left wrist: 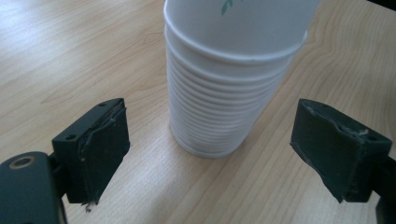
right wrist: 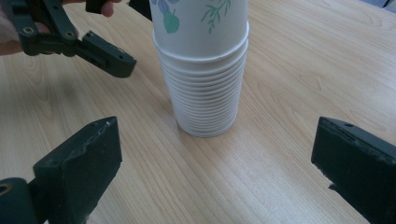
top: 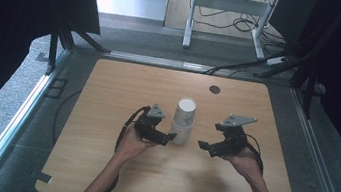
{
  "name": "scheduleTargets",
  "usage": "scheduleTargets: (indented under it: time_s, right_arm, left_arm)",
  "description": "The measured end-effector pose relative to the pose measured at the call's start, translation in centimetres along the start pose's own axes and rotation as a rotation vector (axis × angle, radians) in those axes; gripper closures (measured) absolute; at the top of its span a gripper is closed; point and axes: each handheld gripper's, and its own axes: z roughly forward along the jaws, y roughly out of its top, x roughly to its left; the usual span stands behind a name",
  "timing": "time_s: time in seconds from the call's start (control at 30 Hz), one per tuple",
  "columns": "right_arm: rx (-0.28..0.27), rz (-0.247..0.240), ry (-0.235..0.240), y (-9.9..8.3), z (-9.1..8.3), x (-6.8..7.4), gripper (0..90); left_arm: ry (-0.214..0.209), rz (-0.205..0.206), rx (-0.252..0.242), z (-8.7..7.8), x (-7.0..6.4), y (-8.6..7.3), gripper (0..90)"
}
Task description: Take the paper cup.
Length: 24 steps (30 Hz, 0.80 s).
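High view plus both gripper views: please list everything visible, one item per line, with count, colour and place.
Stack of nested white paper cups with a green leaf print: one stack, white, upright at the middle of the table, between the two tools.
Rectangular light wooden table: one, pale wood, centre of the high view.
Round dark cable hole: one, dark, far side of the tabletop.
White metal frame legs: one frame, white, on the floor beyond the table.
Black cables: several, black, floor behind the table.
Left tool: one, black, open, beside the stack, not touching it.
Right tool: one, black, open, apart from the stack.
Person's hands: two, holding the tools.
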Motion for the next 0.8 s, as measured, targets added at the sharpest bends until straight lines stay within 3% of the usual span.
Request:
scheduleTargets:
  time_s: [0.5,0.8]
  right_arm:
    - [-0.012,-0.014,0.018,2.1,0.4,0.0,6.7]
    - [-0.015,-0.009,0.032,3.9,0.6,-0.3,8.5]
  left_arm:
    - [0.004,0.05,0.007,2.0,-0.8,1.7,11.6]
    - [0.0,0.028,-0.01,2.4,-0.8,2.1,13.8]
